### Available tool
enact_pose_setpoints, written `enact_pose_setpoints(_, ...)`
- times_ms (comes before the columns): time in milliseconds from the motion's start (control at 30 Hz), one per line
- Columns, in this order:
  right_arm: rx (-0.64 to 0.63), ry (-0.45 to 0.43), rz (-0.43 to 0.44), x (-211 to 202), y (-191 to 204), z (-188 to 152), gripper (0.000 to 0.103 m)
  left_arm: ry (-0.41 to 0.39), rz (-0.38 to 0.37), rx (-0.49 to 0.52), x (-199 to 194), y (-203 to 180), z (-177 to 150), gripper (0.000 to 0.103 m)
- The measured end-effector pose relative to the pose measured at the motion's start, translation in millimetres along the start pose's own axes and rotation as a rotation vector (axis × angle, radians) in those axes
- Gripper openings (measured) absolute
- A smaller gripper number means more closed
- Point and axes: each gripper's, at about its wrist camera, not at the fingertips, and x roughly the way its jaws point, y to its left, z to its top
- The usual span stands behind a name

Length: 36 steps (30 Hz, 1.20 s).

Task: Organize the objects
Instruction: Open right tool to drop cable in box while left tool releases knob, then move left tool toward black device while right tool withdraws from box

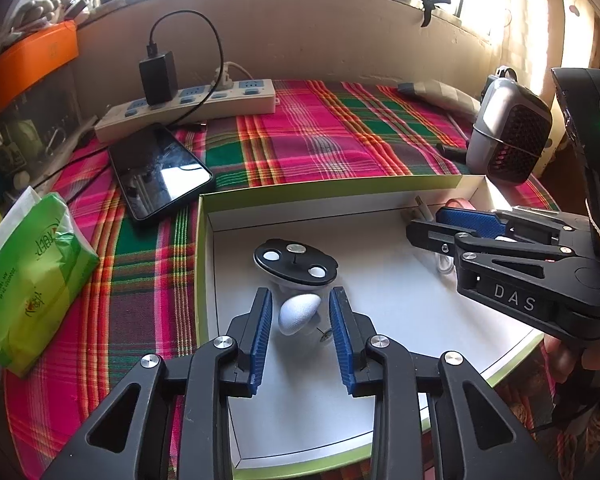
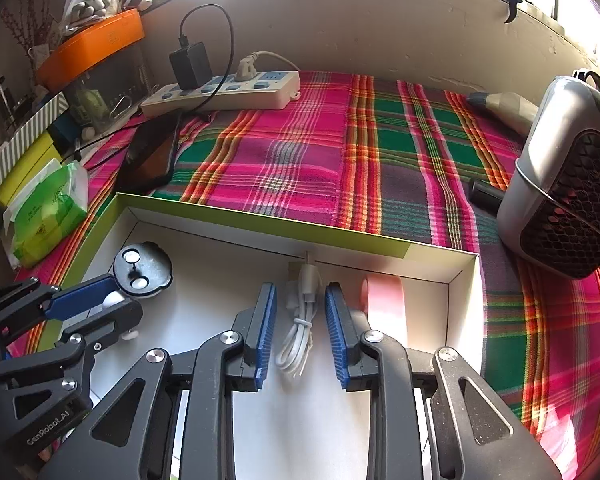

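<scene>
A shallow white box with a green rim [image 1: 202,248] [image 2: 260,222] lies on the plaid cloth. Inside it at the left is a white device with a round black base [image 1: 295,262] [image 2: 143,270]. My left gripper [image 1: 300,320] [image 2: 90,314] is open, its blue pads on either side of the device's white body [image 1: 298,312], with gaps showing. At the box's right lie a coiled white cable [image 2: 300,320] [image 1: 444,264] and a pink tape roll [image 2: 384,304]. My right gripper [image 2: 300,320] [image 1: 428,228] is open around the cable, not touching it.
On the cloth are a black phone [image 1: 160,172] [image 2: 152,152], a power strip with a black charger [image 1: 188,108] [image 2: 224,92], a green tissue pack [image 1: 32,276] [image 2: 48,212] and a grey heater [image 1: 508,136] [image 2: 568,184]. An orange box [image 2: 92,46] sits on the left shelf.
</scene>
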Motion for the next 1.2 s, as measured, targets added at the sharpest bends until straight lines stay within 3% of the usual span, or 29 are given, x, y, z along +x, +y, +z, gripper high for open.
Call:
enact_pose_setpoints(600, 0.019, -0.069, 0.012, -34.4, 8.5, -13.5, 0.038, -0.042, 0.0, -0.017, -31.9, -5.9, -9.7, 0.033)
enact_pose_setpoints(1200, 0.033, -0.121, 0.005, -76.9, 17.1, -47.2, 0.038, -0.077, -0.004, -0.03, -72.8, -14.1, -40.4, 0.033)
